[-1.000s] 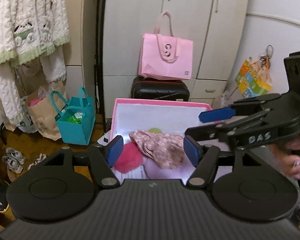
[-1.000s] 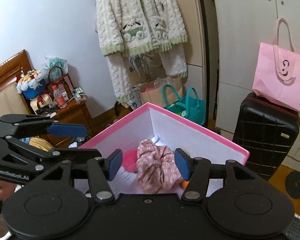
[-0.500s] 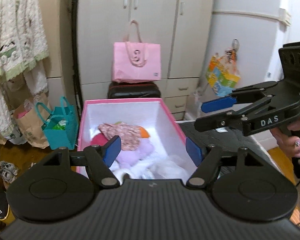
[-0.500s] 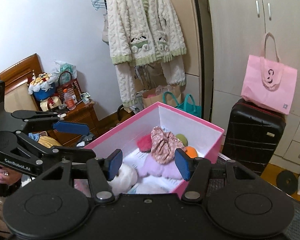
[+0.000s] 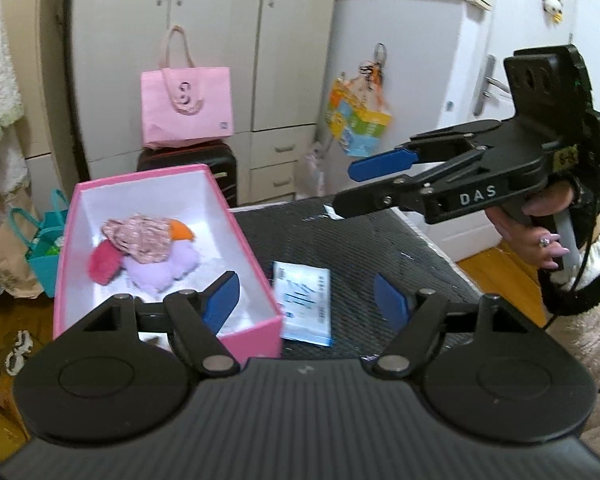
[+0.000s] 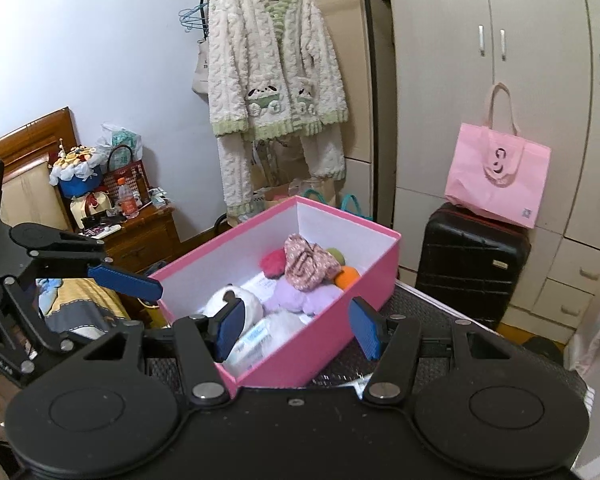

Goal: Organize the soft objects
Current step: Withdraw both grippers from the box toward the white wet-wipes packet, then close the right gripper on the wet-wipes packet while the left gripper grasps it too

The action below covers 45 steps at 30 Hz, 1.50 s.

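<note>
1. My left gripper (image 5: 306, 300) hangs above the dark woven surface (image 5: 380, 240), its jaws spread and holding nothing; they have just been opening wider. Between the blue pads I see only bare surface and a blue-and-white packet (image 5: 305, 304) lying flat.
2. My right gripper (image 6: 298, 328) is spread too, nothing pinched. In the left view it juts in from the right, held in my right hand (image 5: 540, 236), above the far part of the surface.
3. The pink box (image 6: 332, 324) stands on the surface with its near corner pointing at my right gripper. In the left view its right wall runs just beside the packet; the box's left side lies along the surface's edge, with wooden floor below.
4. Open room lies to the right of the box, across the bare woven surface up to its far and right edges.
5. Beyond the far edge stand a black suitcase (image 6: 472, 264) with a pink tote bag (image 6: 496, 176) on top, and the pale wardrobe (image 6: 480, 80).
6. The soft things sit piled inside the box: a floral cloth bundle (image 6: 308, 264) on top, a lilac plush (image 6: 296, 298) under it, a magenta pom (image 6: 274, 262), an orange piece (image 6: 346, 276), a green one behind, and a white fluffy ball (image 6: 236, 304) nearer me.
</note>
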### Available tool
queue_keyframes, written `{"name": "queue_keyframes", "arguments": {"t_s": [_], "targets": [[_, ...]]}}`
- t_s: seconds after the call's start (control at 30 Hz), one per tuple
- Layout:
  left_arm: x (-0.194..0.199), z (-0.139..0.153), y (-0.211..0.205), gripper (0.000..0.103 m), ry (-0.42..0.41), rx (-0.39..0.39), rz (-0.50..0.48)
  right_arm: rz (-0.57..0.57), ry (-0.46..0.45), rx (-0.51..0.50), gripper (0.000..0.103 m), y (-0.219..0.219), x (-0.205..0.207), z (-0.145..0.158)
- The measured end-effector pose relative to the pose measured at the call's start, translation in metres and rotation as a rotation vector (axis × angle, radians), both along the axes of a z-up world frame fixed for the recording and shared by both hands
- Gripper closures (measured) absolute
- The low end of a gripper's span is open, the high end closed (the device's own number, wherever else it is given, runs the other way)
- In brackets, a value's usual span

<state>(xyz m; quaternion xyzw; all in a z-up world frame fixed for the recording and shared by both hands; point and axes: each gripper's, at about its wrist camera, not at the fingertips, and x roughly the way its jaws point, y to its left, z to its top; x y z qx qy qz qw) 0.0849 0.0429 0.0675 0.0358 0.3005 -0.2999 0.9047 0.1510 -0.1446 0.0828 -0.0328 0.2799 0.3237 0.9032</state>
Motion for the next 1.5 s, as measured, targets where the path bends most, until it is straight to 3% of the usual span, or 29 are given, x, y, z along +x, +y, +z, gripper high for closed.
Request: {"name": "queue_keyframes", "arguments": {"t_s": [0.2, 0.43, 0.63, 0.73, 0.87, 0.97, 1.17, 1.5], "targets": [[-0.017, -0.01, -0.021, 0.029, 0.009, 0.026, -0.072, -0.035, 0.021, -0.011, 0.04, -0.018, -0.012, -0.01], [-0.021, -0.033, -0.047, 0.029, 0.022, 0.052, -0.079, -0.047, 0.056, 0.037, 0.039, -0.042, -0.016, -0.037], [-0.004, -0.067, -0.058, 0.029, 0.134, -0.034, -0.027, -0.007, 0.121, 0.027, 0.037, -0.047, 0.003, -0.069], [0.0, -0.083, -0.06, 0.029, 0.151, -0.055, 0.028, 0.008, 0.15, 0.022, 0.037, -0.048, 0.016, -0.084], [0.003, -0.099, -0.062, 0.029, 0.116, -0.085, 0.128, -0.035, 0.118, 0.049, 0.036, -0.055, 0.028, -0.105], [0.006, -0.111, -0.071, 0.029, 0.067, -0.055, 0.189, -0.05, 0.081, 0.061, 0.032, -0.058, 0.038, -0.118], [0.011, -0.138, -0.088, 0.031, 0.042, -0.03, 0.26, -0.064, 0.094, 0.031, 0.031, -0.059, 0.063, -0.137], [0.023, -0.165, -0.103, 0.037, -0.032, -0.001, 0.363, -0.059, 0.284, 0.101, 0.032, -0.064, 0.113, -0.166]]}}
